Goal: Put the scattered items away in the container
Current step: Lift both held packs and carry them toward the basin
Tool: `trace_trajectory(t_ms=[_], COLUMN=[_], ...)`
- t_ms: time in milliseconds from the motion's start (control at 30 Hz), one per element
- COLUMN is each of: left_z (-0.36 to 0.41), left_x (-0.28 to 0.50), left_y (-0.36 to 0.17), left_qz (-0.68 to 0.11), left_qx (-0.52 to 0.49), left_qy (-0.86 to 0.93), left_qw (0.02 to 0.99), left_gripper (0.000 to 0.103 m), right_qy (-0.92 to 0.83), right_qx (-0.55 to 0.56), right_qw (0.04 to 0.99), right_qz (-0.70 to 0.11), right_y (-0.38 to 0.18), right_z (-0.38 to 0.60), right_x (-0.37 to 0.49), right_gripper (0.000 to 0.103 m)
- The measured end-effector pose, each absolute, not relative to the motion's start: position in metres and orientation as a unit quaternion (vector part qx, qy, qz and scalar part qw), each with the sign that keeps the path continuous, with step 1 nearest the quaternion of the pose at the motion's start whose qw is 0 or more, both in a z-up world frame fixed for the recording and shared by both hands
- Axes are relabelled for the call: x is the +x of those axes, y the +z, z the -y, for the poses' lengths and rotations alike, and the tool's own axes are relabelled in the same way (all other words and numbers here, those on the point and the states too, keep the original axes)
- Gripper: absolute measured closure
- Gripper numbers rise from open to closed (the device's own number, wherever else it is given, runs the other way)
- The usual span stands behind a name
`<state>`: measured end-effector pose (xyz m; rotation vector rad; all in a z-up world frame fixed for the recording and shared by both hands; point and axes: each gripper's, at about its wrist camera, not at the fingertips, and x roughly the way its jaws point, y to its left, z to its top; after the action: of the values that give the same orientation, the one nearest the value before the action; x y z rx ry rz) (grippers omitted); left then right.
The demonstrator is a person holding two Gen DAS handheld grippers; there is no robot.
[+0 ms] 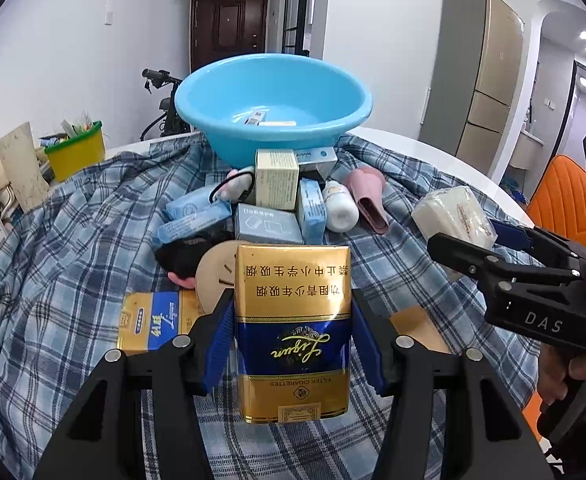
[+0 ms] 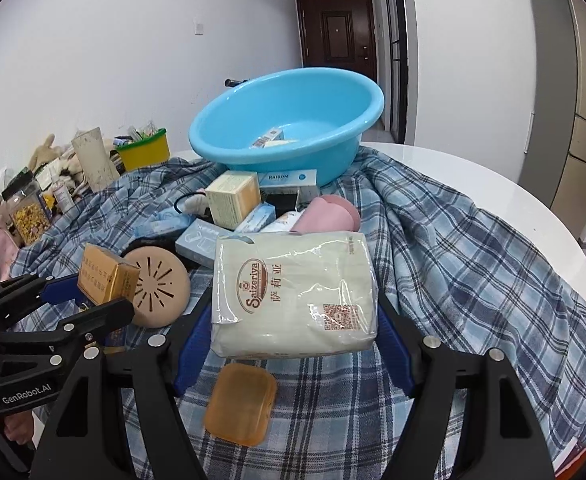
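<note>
My left gripper is shut on a gold and blue cigarette pack, held above the plaid cloth; it also shows in the right wrist view. My right gripper is shut on a white tissue pack, seen at the right in the left wrist view. The light blue basin stands at the back with a few small boxes inside. A pile of boxes, a white bottle and a pink object lies in front of it.
A second gold and blue pack, a round beige disc and an orange soap-like block lie on the plaid cloth. A yellow-green bin and clutter stand at the left. An orange chair is at the right.
</note>
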<state>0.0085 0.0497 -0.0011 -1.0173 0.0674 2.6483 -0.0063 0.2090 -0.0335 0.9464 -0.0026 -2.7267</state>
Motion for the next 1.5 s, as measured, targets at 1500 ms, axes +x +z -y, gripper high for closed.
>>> trace_trajectory(t_ms=[1500], left_z=[-0.061], left_x=[-0.028], left_y=[0.183], left_qz=[-0.06], left_qx=[-0.131], left_qy=[0.981], left_qw=[0.131], left_gripper=[0.046], right_qy=[-0.987], right_qx=[0.117], right_qw=[0.104], right_qz=[-0.03], right_y=[0.132], right_z=[-0.194], right_x=[-0.033], right_gripper=[0.031])
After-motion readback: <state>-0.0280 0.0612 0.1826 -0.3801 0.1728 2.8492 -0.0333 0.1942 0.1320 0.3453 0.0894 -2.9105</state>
